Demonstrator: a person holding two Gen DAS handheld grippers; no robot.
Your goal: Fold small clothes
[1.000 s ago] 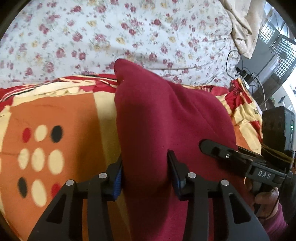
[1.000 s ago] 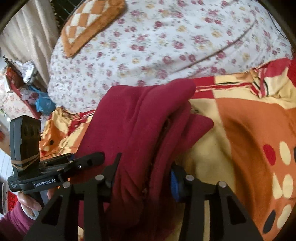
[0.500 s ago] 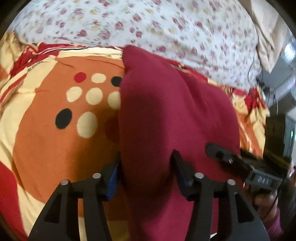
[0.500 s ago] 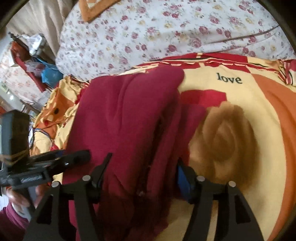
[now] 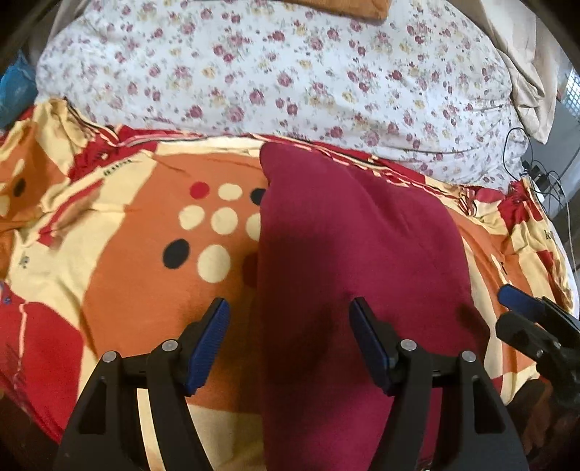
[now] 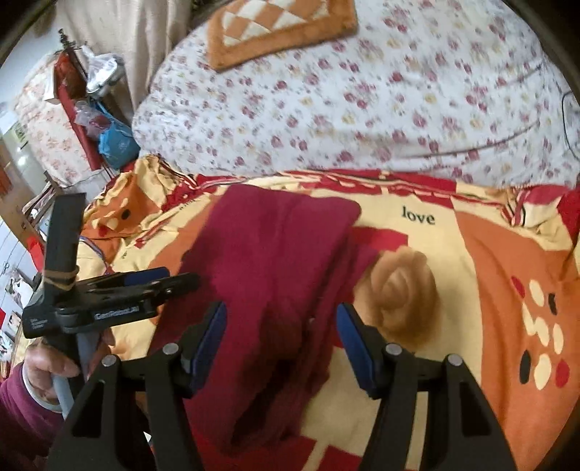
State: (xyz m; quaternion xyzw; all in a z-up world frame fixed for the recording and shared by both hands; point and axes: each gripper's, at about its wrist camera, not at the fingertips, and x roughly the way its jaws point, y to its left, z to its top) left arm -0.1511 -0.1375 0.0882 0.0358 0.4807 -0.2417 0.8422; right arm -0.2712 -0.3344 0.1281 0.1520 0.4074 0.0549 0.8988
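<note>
Both tongs, left [image 5: 290, 326] and right [image 6: 281, 326], have just been opening and now hover spread, pads clear of the folded maroon garment [image 5: 348, 253]. It's lying flat on the patterned blanket [image 5: 137, 275].

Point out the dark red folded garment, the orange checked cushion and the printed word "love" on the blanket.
dark red folded garment [image 5: 348, 232]: left wrist view, middle of its top surface.
orange checked cushion [image 6: 279, 29]: right wrist view, its patterned centre.
printed word "love" [image 6: 418, 216]: right wrist view, middle of the lettering.
</note>
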